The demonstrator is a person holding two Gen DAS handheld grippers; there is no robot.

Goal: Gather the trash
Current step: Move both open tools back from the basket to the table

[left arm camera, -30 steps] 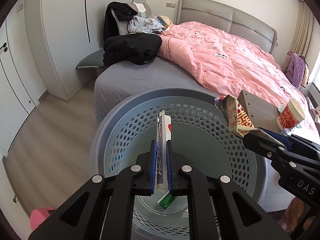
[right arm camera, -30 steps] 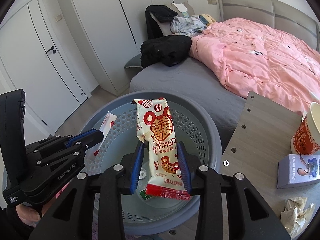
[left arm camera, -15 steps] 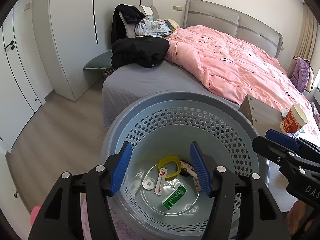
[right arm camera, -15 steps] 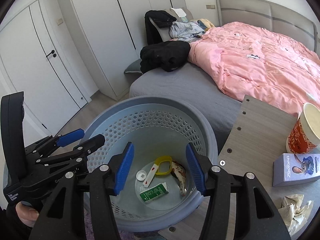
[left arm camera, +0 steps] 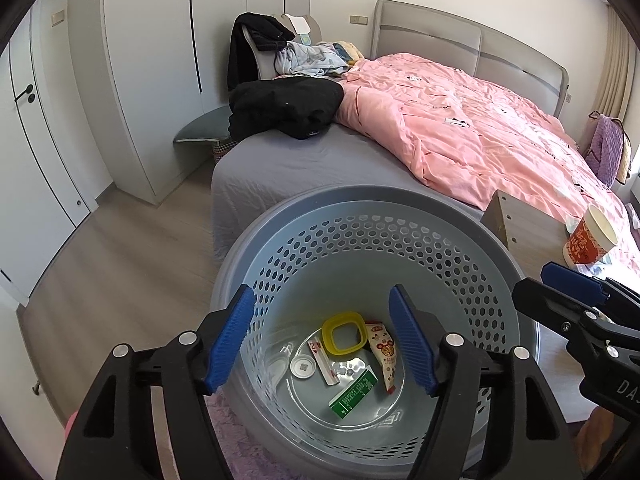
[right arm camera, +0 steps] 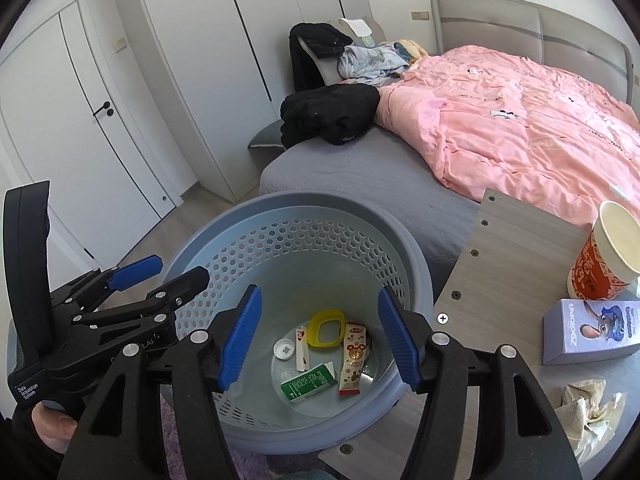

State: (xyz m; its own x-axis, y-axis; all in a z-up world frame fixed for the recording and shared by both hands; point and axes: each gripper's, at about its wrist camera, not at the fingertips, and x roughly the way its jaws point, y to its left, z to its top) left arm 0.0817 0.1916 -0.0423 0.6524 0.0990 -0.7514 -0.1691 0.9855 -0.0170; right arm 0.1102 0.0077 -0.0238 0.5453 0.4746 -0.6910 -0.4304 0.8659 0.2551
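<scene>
While both the left gripper [left arm camera: 322,340] and right gripper [right arm camera: 320,336] hang spread and empty above the basket [right arm camera: 416,256], a snack wrapper [right arm camera: 354,358] and green carton [right arm camera: 308,384] lie inside; beside the basket, crumpled tissue [right arm camera: 588,404], a paper cup [right arm camera: 604,256] and a small box [right arm camera: 592,330] probably remain.

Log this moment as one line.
left gripper: open, empty | right gripper: open, empty | both above basket | wrapper, card inside | tissue on table
</scene>
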